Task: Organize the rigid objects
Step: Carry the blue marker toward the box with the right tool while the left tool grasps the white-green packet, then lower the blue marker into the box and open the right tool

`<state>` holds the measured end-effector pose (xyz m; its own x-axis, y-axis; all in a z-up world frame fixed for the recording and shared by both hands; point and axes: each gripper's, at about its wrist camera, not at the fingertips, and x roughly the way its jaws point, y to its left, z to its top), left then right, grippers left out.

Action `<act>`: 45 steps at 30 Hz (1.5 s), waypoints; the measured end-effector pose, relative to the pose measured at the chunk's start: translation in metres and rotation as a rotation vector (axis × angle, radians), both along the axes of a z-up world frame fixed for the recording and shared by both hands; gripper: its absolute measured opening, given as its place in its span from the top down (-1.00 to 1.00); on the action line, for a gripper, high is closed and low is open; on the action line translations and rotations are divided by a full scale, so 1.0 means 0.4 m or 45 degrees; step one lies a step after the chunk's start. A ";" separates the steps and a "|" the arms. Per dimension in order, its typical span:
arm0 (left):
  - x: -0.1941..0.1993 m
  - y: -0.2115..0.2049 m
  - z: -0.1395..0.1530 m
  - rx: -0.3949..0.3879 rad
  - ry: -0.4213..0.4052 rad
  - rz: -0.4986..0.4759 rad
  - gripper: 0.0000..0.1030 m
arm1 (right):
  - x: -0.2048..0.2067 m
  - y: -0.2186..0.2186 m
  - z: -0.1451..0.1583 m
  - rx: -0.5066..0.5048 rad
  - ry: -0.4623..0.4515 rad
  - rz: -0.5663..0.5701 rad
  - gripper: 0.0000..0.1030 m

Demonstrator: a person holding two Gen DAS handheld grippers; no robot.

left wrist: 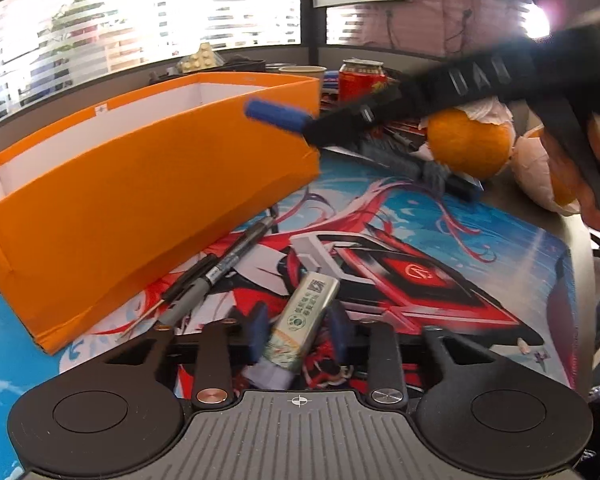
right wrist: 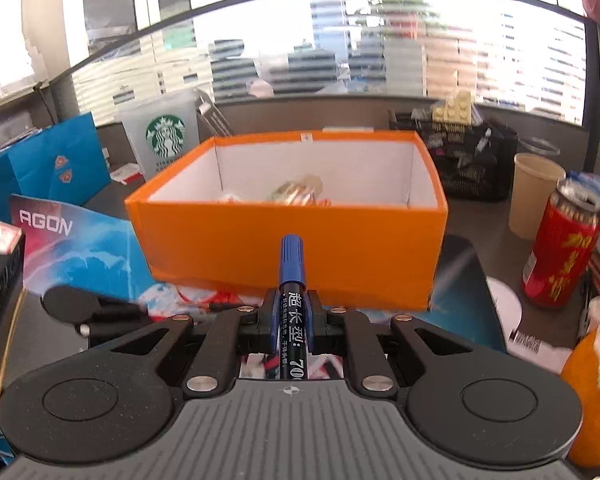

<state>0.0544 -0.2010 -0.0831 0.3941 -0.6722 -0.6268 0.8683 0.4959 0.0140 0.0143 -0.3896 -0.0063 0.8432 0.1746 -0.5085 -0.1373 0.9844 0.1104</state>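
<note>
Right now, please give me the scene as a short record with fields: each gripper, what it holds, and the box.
left gripper: fingers on either side of the small green-and-silver tin on the printed mat; grip not confirmed
right gripper: shut on the blue-capped marker, cap pointing at the box
orange box: open top, a few items already inside, too blurred to name
loose items: pens lying on the mat beside the box
nearby: red can, orange fruit
</note>
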 end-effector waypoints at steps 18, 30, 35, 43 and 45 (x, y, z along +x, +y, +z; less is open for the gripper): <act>-0.006 0.056 0.056 -0.113 -0.006 0.157 0.60 | 0.133 -0.001 0.129 0.052 -0.093 0.083 0.77; -0.011 0.092 0.069 -0.146 0.014 0.224 0.60 | 0.393 0.041 0.108 -0.041 0.099 0.088 0.77; -0.006 0.111 0.077 -0.159 0.014 0.256 0.60 | 0.475 0.042 0.061 -0.140 0.192 -0.008 0.77; -0.007 0.136 0.090 -0.182 0.011 0.276 0.60 | 0.543 0.038 0.007 -0.193 0.320 -0.061 0.76; -0.007 0.137 0.092 -0.188 0.009 0.281 0.60 | 0.548 0.033 0.009 -0.179 0.341 -0.061 0.76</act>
